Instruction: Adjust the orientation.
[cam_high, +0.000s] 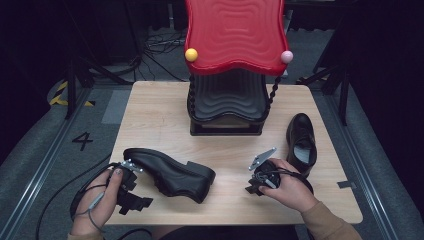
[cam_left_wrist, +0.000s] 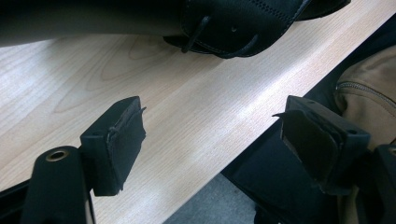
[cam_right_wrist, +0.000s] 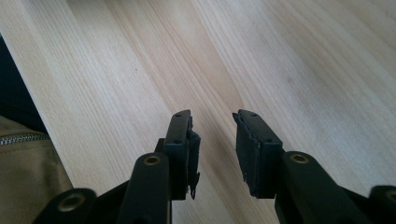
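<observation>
A: Where are the shoes right now?

B: One black shoe (cam_high: 172, 172) lies on its side near the front edge of the wooden table (cam_high: 160, 115), toe pointing left, heel toward the middle. The other shoe (cam_high: 301, 142) stands upright on its sole at the right side of the table, toe pointing away from the person.

A: And the left gripper (cam_high: 131, 192)?

B: It sits at the front left corner, just beside the toe end of the lying shoe. In the left gripper view its jaws stand wide apart, with bare table and the table's edge between them. The laced part of the shoe (cam_left_wrist: 243, 25) shows farther ahead, well clear of both pads. It holds nothing.

A: The right gripper (cam_high: 254, 186)?

B: It is near the front, between the two shoes and close to the upright one, in the person's right hand (cam_high: 290, 187). In the right gripper view its jaws are partly open, with a narrow gap and only wood grain between the pads (cam_right_wrist: 254, 151). Nothing is gripped.

A: Anything else on the table?

B: A rack with a wavy red top (cam_high: 235, 35) and a black wavy shelf beneath it stands at the back middle, well apart from both shoes. A yellow ball (cam_high: 191, 54) and a pink ball (cam_high: 286, 56) sit at the front corners of the red top.
</observation>
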